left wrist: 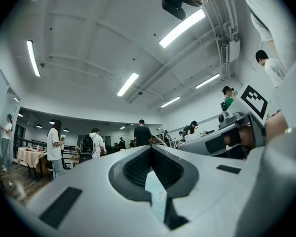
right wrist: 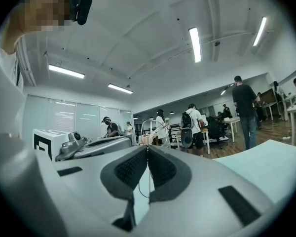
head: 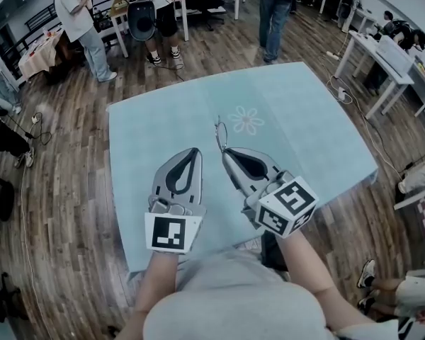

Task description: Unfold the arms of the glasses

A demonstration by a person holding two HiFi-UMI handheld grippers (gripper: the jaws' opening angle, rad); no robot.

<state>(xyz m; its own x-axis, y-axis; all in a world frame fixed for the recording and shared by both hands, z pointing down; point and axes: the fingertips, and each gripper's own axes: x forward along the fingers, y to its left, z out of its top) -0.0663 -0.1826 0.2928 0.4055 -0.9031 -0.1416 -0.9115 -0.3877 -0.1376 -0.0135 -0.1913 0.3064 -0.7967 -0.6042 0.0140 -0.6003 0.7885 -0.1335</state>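
**Wire glasses pinched in the right gripper, left gripper shut beside it**

Head view: from above, a pale blue tablecloth (head: 304, 119) with a white flower print (head: 246, 120). Over it, side by side and apart, the grey left gripper (head: 195, 151) and the grey right gripper (head: 224, 151). Poking out ahead of the right gripper's tip, thin wire-framed glasses (head: 220, 134), held clear of the cloth, probably to leave room for swinging an arm out. Just beside them on the left, the left gripper's tip, not touching.

Left gripper view: jaws pressed together, nothing between them, only cloth showing through the gap below. Ahead and to the right of these jaws, the glasses as a faint wire loop at the other gripper's nose. Likely kept close, ready to take an arm.

Right gripper view: pads clamped on a fine wire part of the glasses, frame rising just beyond the jaw tips. Exact part pinched too thin to tell. Arms seemingly not yet unfolded.
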